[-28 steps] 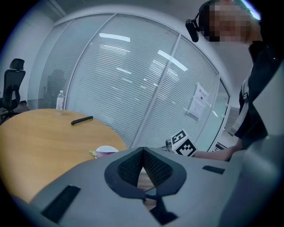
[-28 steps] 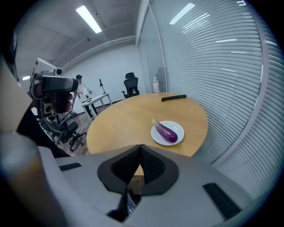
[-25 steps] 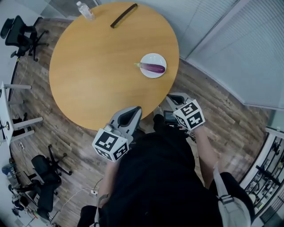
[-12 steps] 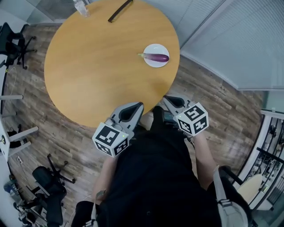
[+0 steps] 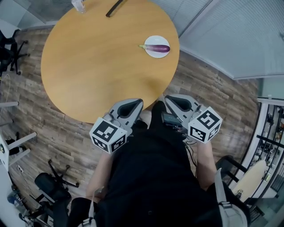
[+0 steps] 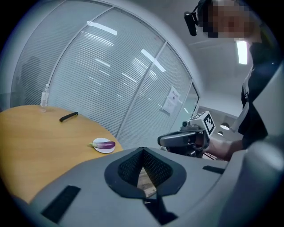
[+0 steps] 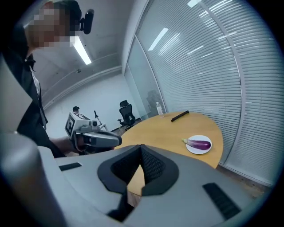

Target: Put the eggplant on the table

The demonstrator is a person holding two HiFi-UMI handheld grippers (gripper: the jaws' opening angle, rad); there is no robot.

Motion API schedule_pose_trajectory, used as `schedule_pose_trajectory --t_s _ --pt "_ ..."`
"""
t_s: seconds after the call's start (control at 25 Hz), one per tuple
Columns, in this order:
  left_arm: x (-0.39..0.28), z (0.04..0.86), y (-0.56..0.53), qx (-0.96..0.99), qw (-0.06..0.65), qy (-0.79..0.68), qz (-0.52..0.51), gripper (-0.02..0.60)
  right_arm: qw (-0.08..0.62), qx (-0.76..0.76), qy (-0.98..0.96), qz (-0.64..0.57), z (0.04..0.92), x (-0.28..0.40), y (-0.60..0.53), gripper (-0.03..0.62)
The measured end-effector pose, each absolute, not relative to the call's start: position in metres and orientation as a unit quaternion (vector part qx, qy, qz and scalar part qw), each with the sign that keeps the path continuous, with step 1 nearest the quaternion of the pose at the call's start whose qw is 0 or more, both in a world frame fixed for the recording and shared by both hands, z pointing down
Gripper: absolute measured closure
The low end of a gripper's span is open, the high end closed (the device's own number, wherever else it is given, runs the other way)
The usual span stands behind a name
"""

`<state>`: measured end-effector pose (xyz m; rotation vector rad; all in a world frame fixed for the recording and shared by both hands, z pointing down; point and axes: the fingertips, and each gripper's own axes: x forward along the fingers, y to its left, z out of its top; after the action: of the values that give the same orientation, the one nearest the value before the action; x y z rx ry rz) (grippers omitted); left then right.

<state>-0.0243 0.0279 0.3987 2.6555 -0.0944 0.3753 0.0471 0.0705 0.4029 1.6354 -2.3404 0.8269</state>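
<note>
I count one round wooden table (image 5: pixel 97 66), one small white plate (image 5: pixel 156 40), one purple eggplant (image 5: pixel 159 48), one clear plastic bottle (image 5: pixel 78 5), one black bar (image 5: pixel 114 7). There are two black office chairs: one chair (image 5: pixel 9 46) upper left, the other chair (image 5: pixel 51 186) lower left. There are two grey grippers: left gripper (image 5: pixel 133 104), right gripper (image 5: pixel 171 99).

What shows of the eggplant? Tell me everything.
The eggplant is long, slim, glossy purple, with a green stem end. It lies on its side across a white plate on the round wooden table, near its right edge in the head view, stem jutting past the rim toward the middle. Only the plate seems to touch it.
</note>
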Motion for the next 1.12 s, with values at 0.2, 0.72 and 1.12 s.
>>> schedule_pose_trajectory --t_s 0.2,0.72,1.12 --pt "-0.039 0.390 0.024 0.967 0.218 -0.037 0.129 0.571 0.053 0.551 -0.793 0.255 0.383 0.038 0.077 0.577" --pt "-0.053 0.395 0.053 0.966 0.219 -0.040 0.134 0.571 0.015 0.558 -0.797 0.229 0.363 0.033 0.099 0.577" --pt "-0.053 0.392 0.063 0.966 0.218 -0.053 0.127 0.571 0.019 0.552 -0.804 0.221 0.357 0.036 0.103 0.577"
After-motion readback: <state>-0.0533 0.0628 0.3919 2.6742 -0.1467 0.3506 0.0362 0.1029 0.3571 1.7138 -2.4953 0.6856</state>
